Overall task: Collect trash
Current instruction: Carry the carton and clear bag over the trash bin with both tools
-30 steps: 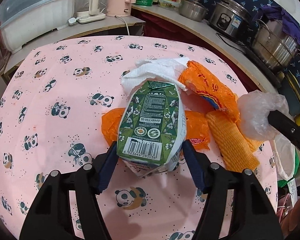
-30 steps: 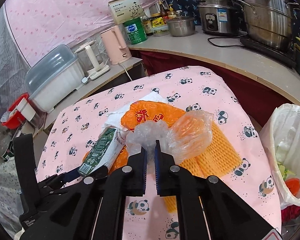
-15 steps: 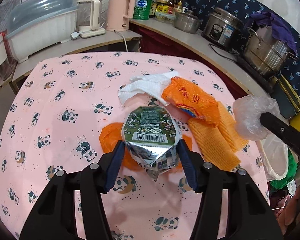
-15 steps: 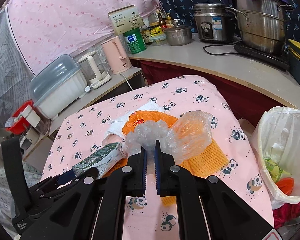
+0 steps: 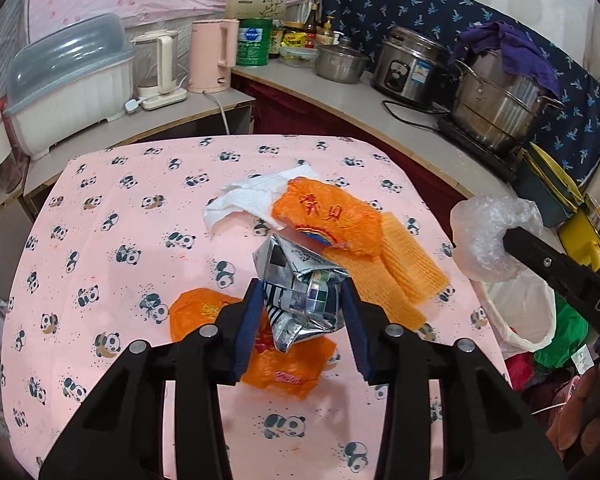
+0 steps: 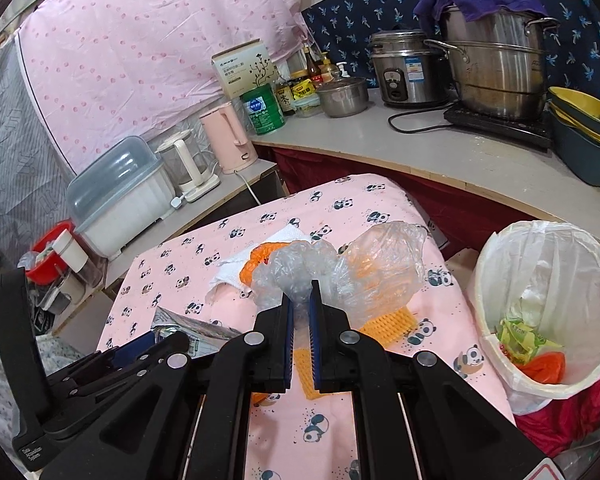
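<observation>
Left gripper (image 5: 302,312): jaws have just been closing, now clamp the crushed carton (image 5: 300,280) above the table (image 5: 100,208). Right gripper (image 6: 300,312) pinches a plastic bag (image 6: 340,272). Advice: carry both over the bin (image 6: 540,300) before releasing.

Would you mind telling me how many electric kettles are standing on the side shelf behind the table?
2. A pink kettle stands at the shelf's right end, and a clear glass kettle with a cream handle stands just left of it. Others may be hidden out of view.
</observation>
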`<state>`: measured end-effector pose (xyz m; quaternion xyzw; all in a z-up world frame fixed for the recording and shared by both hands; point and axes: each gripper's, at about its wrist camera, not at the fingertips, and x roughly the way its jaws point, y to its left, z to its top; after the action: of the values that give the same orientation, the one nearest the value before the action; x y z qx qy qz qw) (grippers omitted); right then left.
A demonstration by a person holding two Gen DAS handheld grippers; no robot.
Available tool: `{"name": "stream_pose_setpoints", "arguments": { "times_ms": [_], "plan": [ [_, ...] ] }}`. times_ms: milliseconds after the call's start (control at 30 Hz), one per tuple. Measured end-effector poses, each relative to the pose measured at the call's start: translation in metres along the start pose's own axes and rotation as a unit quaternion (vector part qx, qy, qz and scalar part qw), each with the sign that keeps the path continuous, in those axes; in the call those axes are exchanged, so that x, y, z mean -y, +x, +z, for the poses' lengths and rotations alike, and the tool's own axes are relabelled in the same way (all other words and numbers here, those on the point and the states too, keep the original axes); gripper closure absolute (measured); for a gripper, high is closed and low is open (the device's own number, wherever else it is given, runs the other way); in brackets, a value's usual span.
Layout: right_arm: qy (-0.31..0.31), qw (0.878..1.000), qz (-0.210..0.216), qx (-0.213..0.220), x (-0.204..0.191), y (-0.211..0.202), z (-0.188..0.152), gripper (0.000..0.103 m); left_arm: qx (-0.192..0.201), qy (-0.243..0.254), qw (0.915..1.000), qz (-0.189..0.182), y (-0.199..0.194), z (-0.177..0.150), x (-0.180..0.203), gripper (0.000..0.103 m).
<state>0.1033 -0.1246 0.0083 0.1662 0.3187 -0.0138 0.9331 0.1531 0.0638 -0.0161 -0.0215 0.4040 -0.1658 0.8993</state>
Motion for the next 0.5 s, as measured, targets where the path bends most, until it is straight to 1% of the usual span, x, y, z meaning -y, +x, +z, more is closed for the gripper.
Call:
{"name": "stream_pose_setpoints", "arguments": {
  "times_ms": [500],
  "plan": [
    [0.027,0.999,-0.020,0.031,0.042,-0.040,0.004,0.096,0.012,0.048,0.9982,-0.034,-0.011,0.007,0.065,0.068]
  ]
}}
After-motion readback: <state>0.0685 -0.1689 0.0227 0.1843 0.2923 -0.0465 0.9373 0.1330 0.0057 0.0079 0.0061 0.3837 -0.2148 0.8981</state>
